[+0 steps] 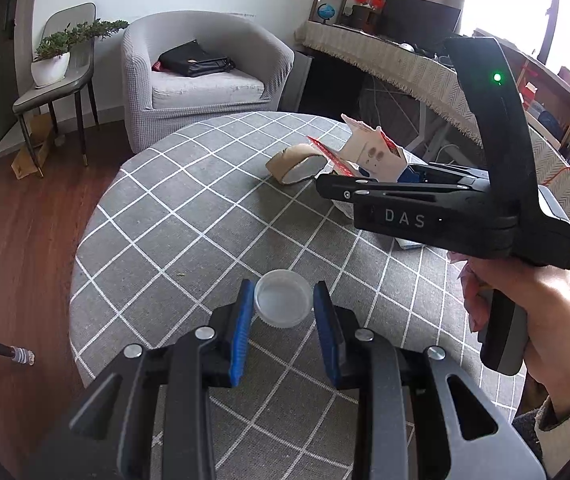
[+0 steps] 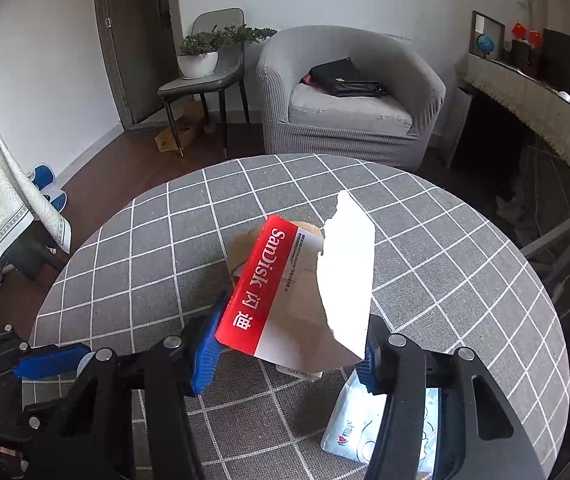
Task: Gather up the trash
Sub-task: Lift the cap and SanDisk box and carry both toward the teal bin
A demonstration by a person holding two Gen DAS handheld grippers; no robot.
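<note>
Left gripper [image 1: 283,312] clamped on plastic cap [image 1: 283,299] — secured for binning. Right gripper [image 2: 289,344] half-closed, pinching torn SanDisk package [image 2: 285,292] — pulled clear of tablecloth [image 2: 125,264].

On the table: one plastic lid [image 1: 283,303] at 6 o'clock, one torn box [image 2: 299,292], one cardboard scrap [image 1: 295,163] at 12, one tissue pack [image 2: 359,428].

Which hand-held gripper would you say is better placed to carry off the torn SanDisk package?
The right hand-held gripper: the SanDisk package already sits between its fingers, while the left hand-held gripper holds a white cap.
</note>
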